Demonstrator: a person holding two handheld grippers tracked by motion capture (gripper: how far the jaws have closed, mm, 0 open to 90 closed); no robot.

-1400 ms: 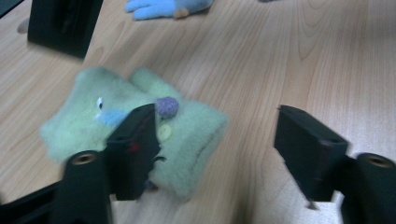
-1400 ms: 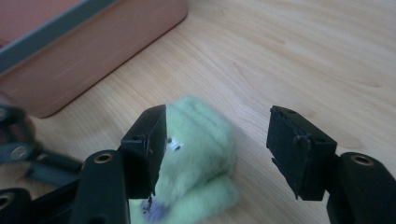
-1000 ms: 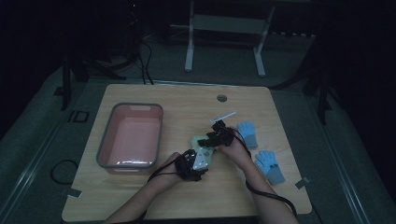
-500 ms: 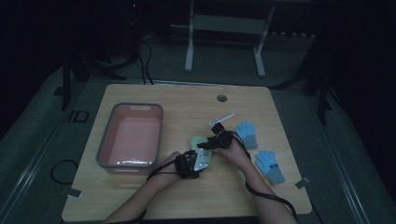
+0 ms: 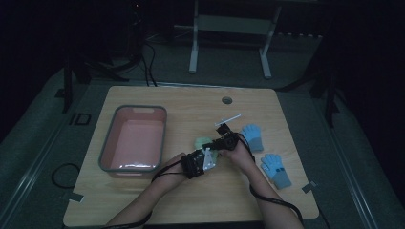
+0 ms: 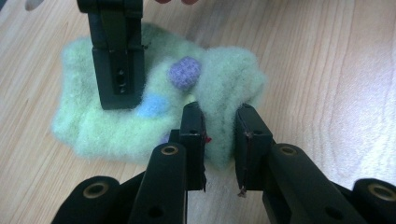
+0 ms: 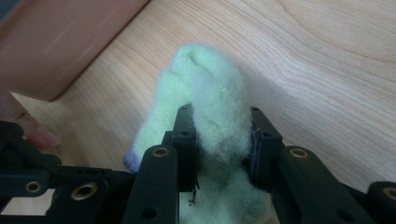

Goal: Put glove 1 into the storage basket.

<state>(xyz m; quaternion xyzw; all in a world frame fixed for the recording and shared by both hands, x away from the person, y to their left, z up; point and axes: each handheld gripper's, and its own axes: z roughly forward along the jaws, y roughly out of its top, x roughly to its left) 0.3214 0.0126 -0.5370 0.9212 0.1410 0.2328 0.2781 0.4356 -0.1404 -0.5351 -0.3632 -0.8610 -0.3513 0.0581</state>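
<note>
Both my grippers are on the fuzzy green glove (image 6: 154, 107), which sits on the wooden table (image 5: 191, 200) just right of the pink tub (image 5: 133, 140), so I'll place everything off that tub. My left gripper (image 5: 200, 161) is nearest to me, off the tub's near right corner; its jaws are pinching a fold of one fluffy edge of the glove, with fluff bunched between the pads. My right gripper (image 7: 219, 140) sits just past it, clamped on a thick wad of the same glove, and its jaws hide the part they squeeze. From above the glove is mostly covered by my hands, just a pale green lump. Farther right of the tub, well apart from it, lie two blue gloves (image 5: 252, 137), plus a small white thing (image 5: 228, 119) too tiny to make out.
</note>
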